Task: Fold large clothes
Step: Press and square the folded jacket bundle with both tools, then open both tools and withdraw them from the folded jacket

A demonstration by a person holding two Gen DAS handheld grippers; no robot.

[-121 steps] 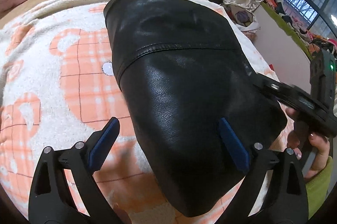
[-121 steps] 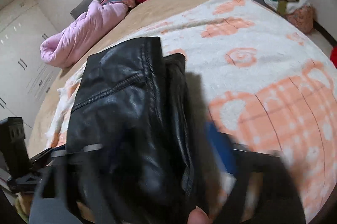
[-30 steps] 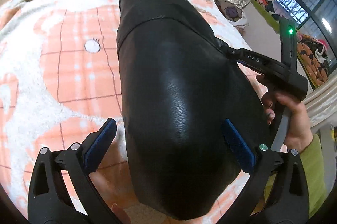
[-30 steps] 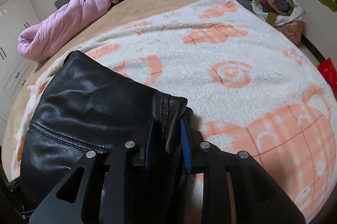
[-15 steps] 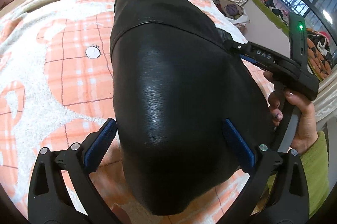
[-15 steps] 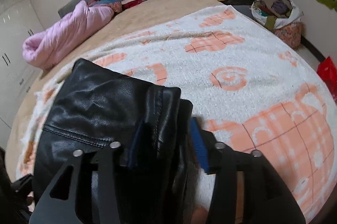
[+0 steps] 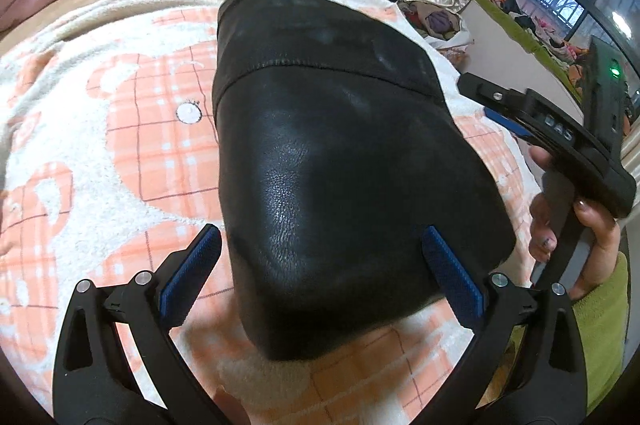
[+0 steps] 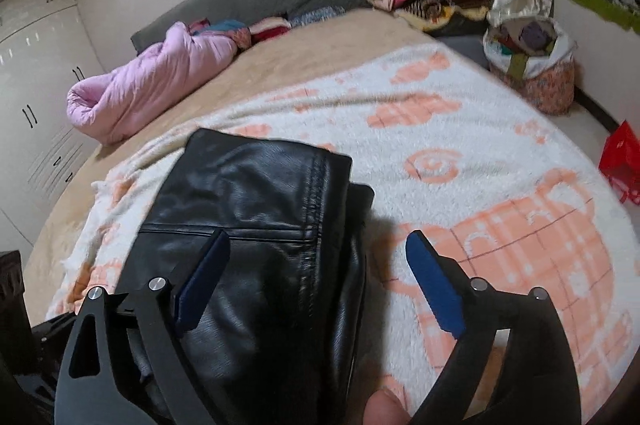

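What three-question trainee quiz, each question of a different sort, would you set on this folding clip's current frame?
1. True or false: the black leather garment lies folded on the orange and white blanket.
2. Multiple choice: the pink quilt is A) under the garment, B) rolled up at the far side of the bed, apart from the garment, C) in the floral basket.
3. Short answer: is either gripper clamped on the garment?

Key
1. True.
2. B.
3. No. The left gripper is open above it, and the right gripper has its jaws opening, its pads off the leather.
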